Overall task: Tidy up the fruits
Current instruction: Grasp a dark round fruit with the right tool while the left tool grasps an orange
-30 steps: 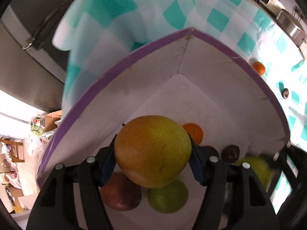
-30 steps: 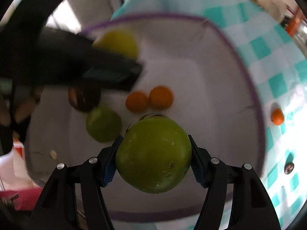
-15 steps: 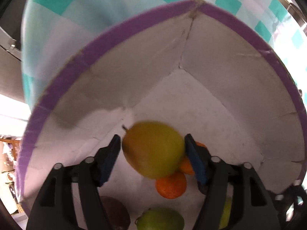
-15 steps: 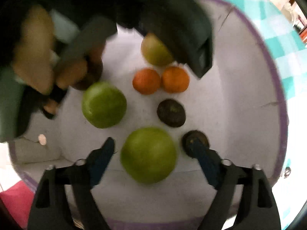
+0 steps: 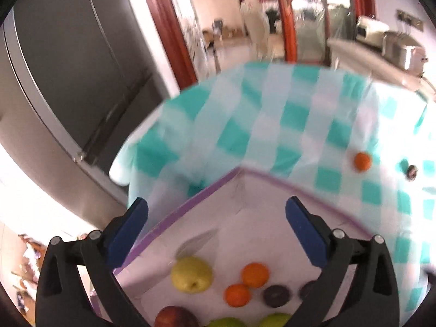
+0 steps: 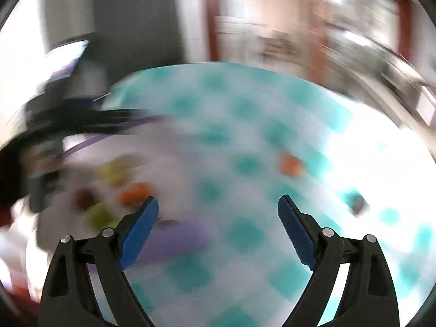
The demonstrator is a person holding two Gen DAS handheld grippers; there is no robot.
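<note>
Fruits are mostly gathered inside the white box [image 5: 253, 234] with the purple rim, which sits on the surface under a teal-and-white checked tablecloth [image 5: 272, 125]. In the left wrist view the box floor holds a yellow-green apple [image 5: 191, 274], two small oranges touching each other [image 5: 255, 274] [image 5: 237, 295], a dark round fruit [image 5: 277, 296] just beside them with another dark one partly hidden behind the gripper finger, a red apple [image 5: 175, 317] and two green fruits cut off by the lower edge. They lie loosely clustered near one corner, which fits fruit set down one at a time from above rather than arranged in rows.

The left gripper [image 5: 216, 227] hangs above the box with its blue pads spread wide and nothing between them. The right gripper [image 6: 218, 226] is likewise spread and empty; its view is heavily blurred, so little there is sure, but it points over the cloth beside the box rather than into it.

One orange [image 5: 362, 161] lies alone on the cloth, well apart from the box, with a small dark round thing [image 5: 411, 171] near it that is too small to identify. Judging by this, the sorting is nearly done, and the stray orange is the likely next pick, better reached by the right gripper since it lies on that side. Being round, it may roll if nudged by a pad.
</note>
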